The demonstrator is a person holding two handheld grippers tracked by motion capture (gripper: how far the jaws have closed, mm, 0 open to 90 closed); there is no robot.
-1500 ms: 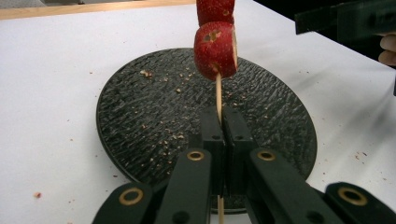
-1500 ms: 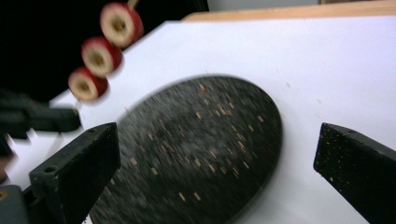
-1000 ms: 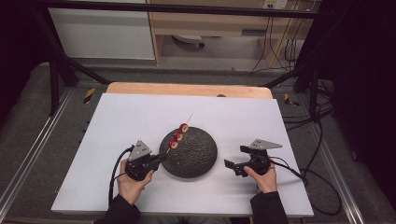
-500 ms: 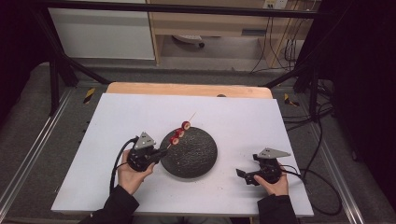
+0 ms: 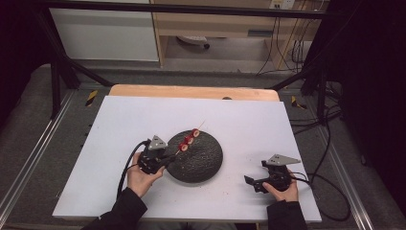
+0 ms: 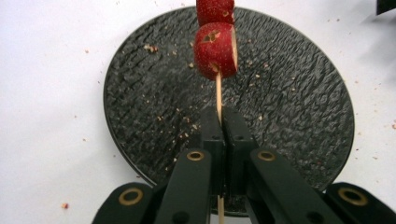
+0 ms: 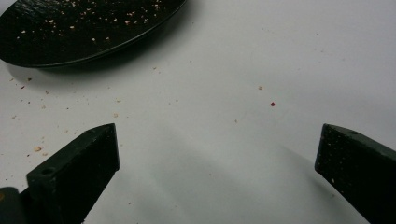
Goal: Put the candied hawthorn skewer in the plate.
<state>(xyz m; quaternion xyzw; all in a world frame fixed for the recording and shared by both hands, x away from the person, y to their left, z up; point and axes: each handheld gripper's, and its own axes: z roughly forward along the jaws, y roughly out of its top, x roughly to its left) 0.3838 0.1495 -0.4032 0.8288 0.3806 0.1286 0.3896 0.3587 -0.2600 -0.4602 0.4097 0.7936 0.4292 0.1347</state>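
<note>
A thin wooden skewer (image 6: pixel 218 95) carries red fruit pieces (image 6: pixel 215 50) with pale cut faces; in the high view the fruit pieces (image 5: pixel 189 139) hang over the left part of a round black textured plate (image 5: pixel 203 160). My left gripper (image 5: pixel 165 159) is shut on the skewer's lower end at the plate's left rim, and the left gripper view shows the jaws pressed together on the stick above the plate (image 6: pixel 289 112). My right gripper (image 5: pixel 251 183) rests low on the white table to the right of the plate, its jaws wide apart with nothing between them.
The white tabletop (image 5: pixel 119 124) is dusted with crumbs around the plate (image 7: pixel 70 28). A wooden strip (image 5: pixel 191 91) runs along the far edge. Black cables (image 5: pixel 330 191) trail off the right side. Dark frame bars and shelving stand beyond the table.
My right gripper has drawn back from the plate toward the table's near right and stands open there. My left gripper keeps the skewer, shifted slightly left with the fruit raised over the plate.
</note>
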